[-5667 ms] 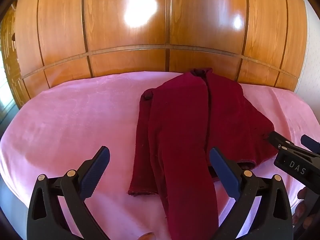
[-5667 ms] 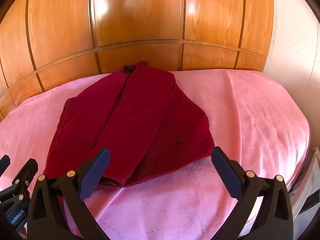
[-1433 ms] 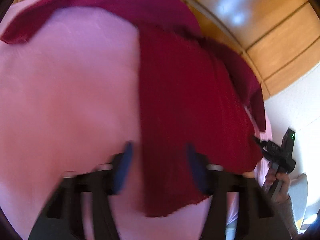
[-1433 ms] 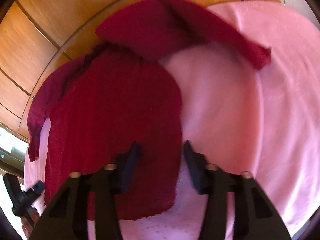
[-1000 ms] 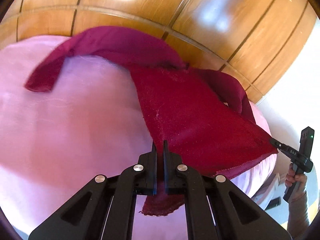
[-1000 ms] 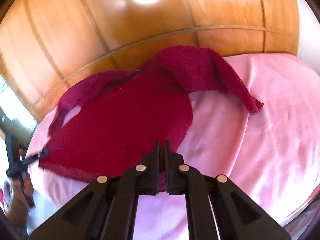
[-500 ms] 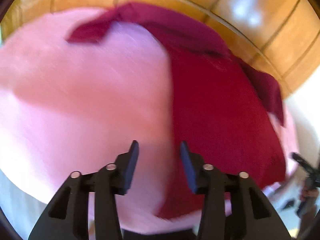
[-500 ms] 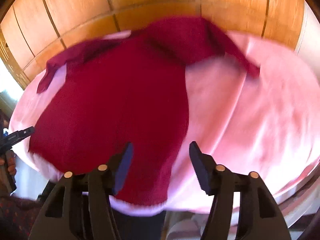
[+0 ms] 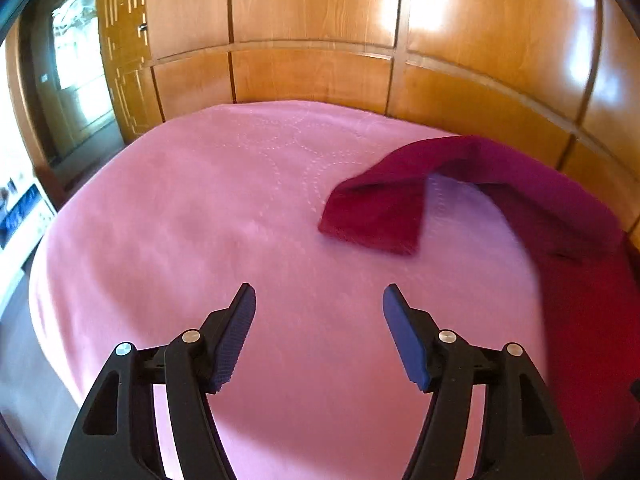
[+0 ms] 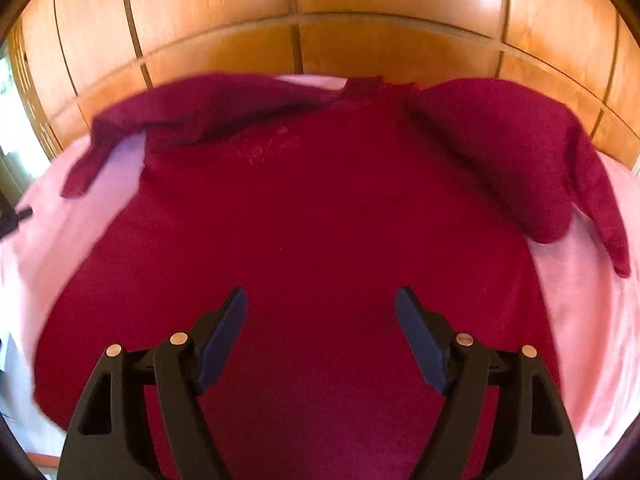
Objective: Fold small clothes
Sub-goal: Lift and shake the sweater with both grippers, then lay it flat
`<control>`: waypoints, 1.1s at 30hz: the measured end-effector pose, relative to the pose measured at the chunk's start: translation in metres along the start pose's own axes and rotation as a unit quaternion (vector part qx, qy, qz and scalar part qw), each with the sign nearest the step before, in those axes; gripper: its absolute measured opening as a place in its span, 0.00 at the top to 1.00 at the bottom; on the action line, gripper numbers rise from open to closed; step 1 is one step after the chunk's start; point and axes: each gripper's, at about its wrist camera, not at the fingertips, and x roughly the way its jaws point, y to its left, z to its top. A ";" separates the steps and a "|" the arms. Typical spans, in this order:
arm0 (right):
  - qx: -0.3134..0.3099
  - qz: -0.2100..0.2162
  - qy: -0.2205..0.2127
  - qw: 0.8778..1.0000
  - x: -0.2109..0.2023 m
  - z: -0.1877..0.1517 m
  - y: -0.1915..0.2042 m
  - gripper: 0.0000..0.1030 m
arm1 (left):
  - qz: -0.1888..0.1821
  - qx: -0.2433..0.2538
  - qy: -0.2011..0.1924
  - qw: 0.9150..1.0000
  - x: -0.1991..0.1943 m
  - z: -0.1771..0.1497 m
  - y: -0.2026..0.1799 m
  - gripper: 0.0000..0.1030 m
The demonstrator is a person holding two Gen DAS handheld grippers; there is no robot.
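Right wrist view is showing the dark red sweater (image 10: 320,208) lying spread out flat on the pink bed cover (image 10: 580,320). Half a second ago the right claw (image 10: 320,312) was only partly open near the sweater's bottom edge. Now its two blue pads are standing wide apart over the middle of the sweater, and they are holding nothing. One second ago both claws were pinched shut on the bottom edge, so the cloth has been let go. The two sleeves are lying out to the sides near the top, one (image 10: 116,136) on the left and one (image 10: 560,168) on the right, bunched up a bit.

In the left wrist view, the left claw (image 9: 319,308) is also sitting wide open and holding nothing. It is hanging over bare pink bed cover (image 9: 180,220), off to the side of the sweater (image 9: 580,280). One sleeve end (image 9: 376,212) is lying folded over just ahead of it. Before, this claw was pointing at the sweater's side edge. Shiny wooden panels (image 9: 312,20) are standing behind the bed.
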 end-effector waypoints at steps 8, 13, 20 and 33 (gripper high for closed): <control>0.015 0.002 -0.026 1.000 0.017 -0.010 -0.003 0.13 | -0.058 -0.087 0.052 0.993 0.081 0.041 0.003 0.43; 0.014 0.001 -0.027 1.000 0.018 -0.010 -0.004 0.11 | -0.108 -0.103 0.072 0.986 0.093 0.052 -0.008 0.92; 0.014 -0.001 -0.028 0.999 0.019 -0.011 -0.002 0.10 | -0.151 -0.059 -0.011 0.987 -0.011 0.097 0.016 0.94; 0.013 -0.003 -0.032 0.999 0.020 -0.013 -0.003 0.10 | 0.030 -0.051 0.071 0.996 0.032 0.161 0.073 0.94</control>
